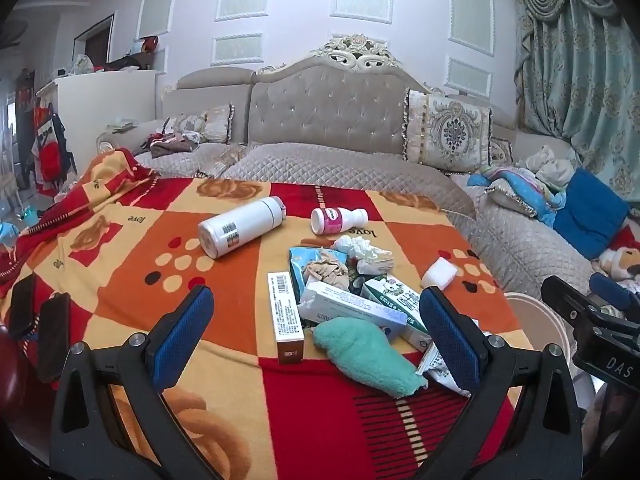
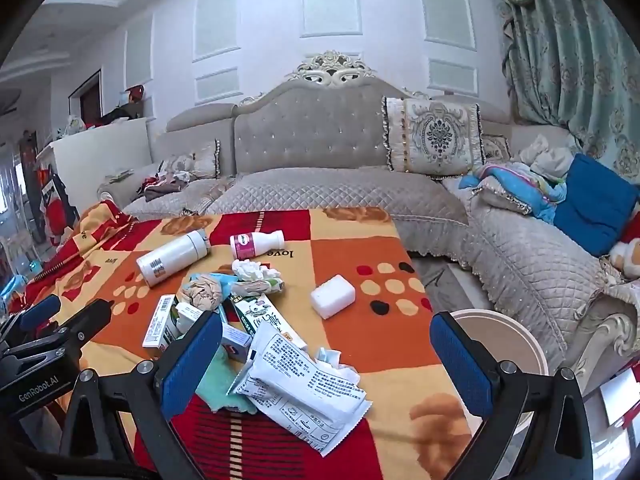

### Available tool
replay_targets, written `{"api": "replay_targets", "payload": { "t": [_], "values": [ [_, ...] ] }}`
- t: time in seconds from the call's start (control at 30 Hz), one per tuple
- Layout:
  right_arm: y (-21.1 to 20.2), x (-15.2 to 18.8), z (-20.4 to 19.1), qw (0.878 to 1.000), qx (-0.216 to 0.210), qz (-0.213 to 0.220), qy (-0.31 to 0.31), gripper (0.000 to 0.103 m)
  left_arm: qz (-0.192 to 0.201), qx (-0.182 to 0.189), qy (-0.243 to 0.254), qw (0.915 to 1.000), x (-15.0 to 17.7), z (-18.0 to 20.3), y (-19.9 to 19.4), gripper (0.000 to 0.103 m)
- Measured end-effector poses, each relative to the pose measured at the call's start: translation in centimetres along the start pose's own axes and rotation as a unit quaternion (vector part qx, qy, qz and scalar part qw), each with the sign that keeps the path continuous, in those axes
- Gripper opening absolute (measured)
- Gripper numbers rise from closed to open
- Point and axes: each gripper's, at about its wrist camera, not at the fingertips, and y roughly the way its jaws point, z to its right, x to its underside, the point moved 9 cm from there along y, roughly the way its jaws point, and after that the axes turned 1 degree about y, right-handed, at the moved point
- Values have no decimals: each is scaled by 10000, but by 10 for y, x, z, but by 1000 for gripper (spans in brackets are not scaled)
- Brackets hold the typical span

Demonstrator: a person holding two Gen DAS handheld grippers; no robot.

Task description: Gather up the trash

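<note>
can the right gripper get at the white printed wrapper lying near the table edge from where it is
Probably yes. The right gripper has its jaws wide open with nothing between them, and the white printed wrapper lies on top of the pile, uncovered, just ahead of them.

The blanket (image 1: 132, 248) over the worktop looks like soft, fuzzy fleece, and the teal cloth (image 1: 366, 354) is a fluffy, matt terry sort of thing. The white bottle (image 1: 240, 226) has a smooth satin finish, the small pink-labelled bottle (image 1: 338, 220) is glossy plastic, and the boxes (image 1: 286, 316) are plain matt cardboard. The white packet (image 2: 304, 394) is crinkly, slightly shiny film, the tissues (image 2: 256, 274) are crumpled paper, and the sofa (image 1: 328, 120) is quilted, tufted fabric.
</note>
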Motion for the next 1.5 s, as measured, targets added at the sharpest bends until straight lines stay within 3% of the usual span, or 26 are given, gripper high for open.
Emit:
{"api": "replay_targets", "payload": {
  "t": [0.63, 1.5],
  "values": [
    [-5, 1, 6, 9994, -117, 142, 281, 103, 97, 72, 17, 9999, 5, 3, -3, 102],
    [-4, 5, 3, 9999, -26, 142, 80, 103, 20, 141, -22, 9999, 13, 3, 0, 102]
  ]
}}
